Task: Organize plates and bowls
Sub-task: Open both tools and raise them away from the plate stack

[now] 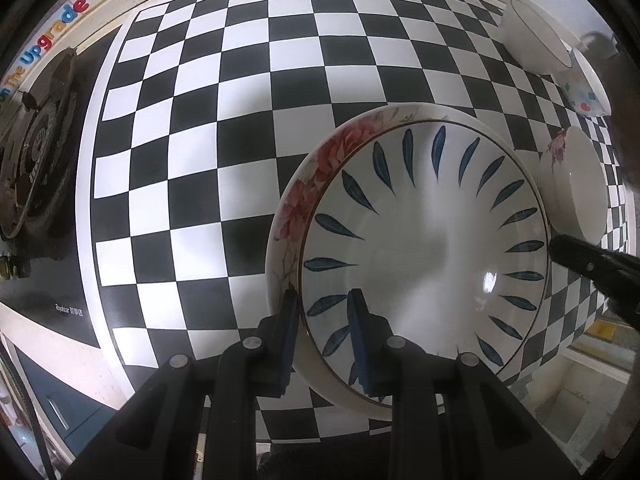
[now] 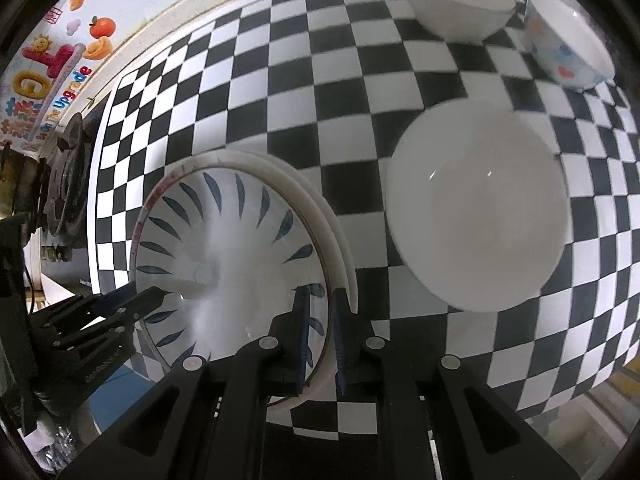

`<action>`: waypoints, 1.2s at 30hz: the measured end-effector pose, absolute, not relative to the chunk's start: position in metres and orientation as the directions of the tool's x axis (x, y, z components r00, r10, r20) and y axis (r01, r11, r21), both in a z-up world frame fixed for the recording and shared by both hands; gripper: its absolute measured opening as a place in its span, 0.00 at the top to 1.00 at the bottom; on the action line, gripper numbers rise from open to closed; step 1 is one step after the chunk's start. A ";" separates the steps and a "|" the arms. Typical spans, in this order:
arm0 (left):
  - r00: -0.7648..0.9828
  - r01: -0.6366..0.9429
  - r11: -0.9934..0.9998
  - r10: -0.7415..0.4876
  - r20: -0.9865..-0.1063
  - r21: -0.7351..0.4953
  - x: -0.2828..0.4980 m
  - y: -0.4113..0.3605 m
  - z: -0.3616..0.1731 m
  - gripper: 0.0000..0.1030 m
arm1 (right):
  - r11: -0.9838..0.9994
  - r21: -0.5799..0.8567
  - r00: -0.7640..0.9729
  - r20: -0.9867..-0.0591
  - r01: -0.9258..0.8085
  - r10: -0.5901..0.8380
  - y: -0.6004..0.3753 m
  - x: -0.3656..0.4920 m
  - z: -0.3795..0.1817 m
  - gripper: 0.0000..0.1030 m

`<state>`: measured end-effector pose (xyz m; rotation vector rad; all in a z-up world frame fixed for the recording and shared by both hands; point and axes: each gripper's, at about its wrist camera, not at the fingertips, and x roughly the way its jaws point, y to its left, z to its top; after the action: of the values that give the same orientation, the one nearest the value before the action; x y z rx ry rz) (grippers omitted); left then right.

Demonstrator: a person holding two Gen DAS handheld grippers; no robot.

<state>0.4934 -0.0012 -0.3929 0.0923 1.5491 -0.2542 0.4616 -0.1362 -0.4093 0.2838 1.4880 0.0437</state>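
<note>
Left tongs: your left gripper [image 1: 326, 336] points down and is clamped on the near rim of the leaf-pattern plate [image 1: 424, 240], one blue pad inside the rim and one outside.
Right tongs: your right gripper [image 2: 320, 336] pinches the opposite edge of the same plate [image 2: 224, 256], a finger on each side of the rim.
Plates: the blue-leaf plate sits stacked on a rose-pattern plate [image 1: 304, 200], whose pink flowers show along the left edge beneath it.
Surface: both plates are over a black and white checkered mat [image 1: 224, 120].
Bowls: a plain white bowl [image 2: 480, 216] sits just beside the stack on the right; a second white bowl [image 2: 456, 0] and a spotted bowl [image 2: 568, 48] are farther back, near each other.
Far left: a stove burner [image 1: 36, 152] lies beyond the mat's edge.
</note>
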 end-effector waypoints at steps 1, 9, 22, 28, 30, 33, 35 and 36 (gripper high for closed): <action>0.003 0.219 0.971 -0.104 -0.995 -0.100 0.491 -0.001 -0.394 0.79 | 0.969 0.205 0.092 -0.977 0.139 0.194 -0.134 0.462 -0.406 0.86; 0.069 0.196 0.977 -0.103 -0.992 -0.088 0.475 0.003 -0.361 0.78 | 0.988 0.125 0.153 -0.982 0.089 0.111 -0.121 0.446 -0.373 0.86; 0.197 0.183 0.975 -0.161 -0.967 -0.125 0.437 0.021 -0.271 0.78 | 0.983 0.136 0.266 -0.959 0.121 0.100 -0.114 0.382 -0.295 0.86; 0.244 0.211 0.967 -0.193 -0.950 -0.142 0.426 0.018 -0.245 0.78 | 0.985 0.135 0.313 -0.945 0.111 0.094 -0.105 0.363 -0.260 0.86; 0.259 0.224 0.964 -0.198 -0.945 -0.140 0.421 0.016 -0.237 0.78 | 0.985 0.130 0.329 -0.940 0.109 0.088 -0.102 0.357 -0.251 0.86; 0.262 0.232 0.959 -0.222 -0.939 -0.163 0.416 0.016 -0.231 0.78 | 0.985 0.130 0.342 -0.936 0.110 0.085 -0.102 0.350 -0.241 0.86; 0.274 0.239 0.957 -0.231 -0.934 -0.166 0.413 0.014 -0.226 0.78 | 0.985 0.128 0.345 -0.935 0.112 0.083 -0.104 0.347 -0.237 0.86; 0.279 0.243 0.955 -0.237 -0.931 -0.170 0.412 0.012 -0.223 0.78 | 0.985 0.126 0.346 -0.935 0.114 0.080 -0.106 0.347 -0.237 0.79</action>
<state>0.4124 0.0117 -0.2233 0.0053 1.2473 -0.3215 0.3470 -0.1059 -0.2368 0.1805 1.2190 -0.0222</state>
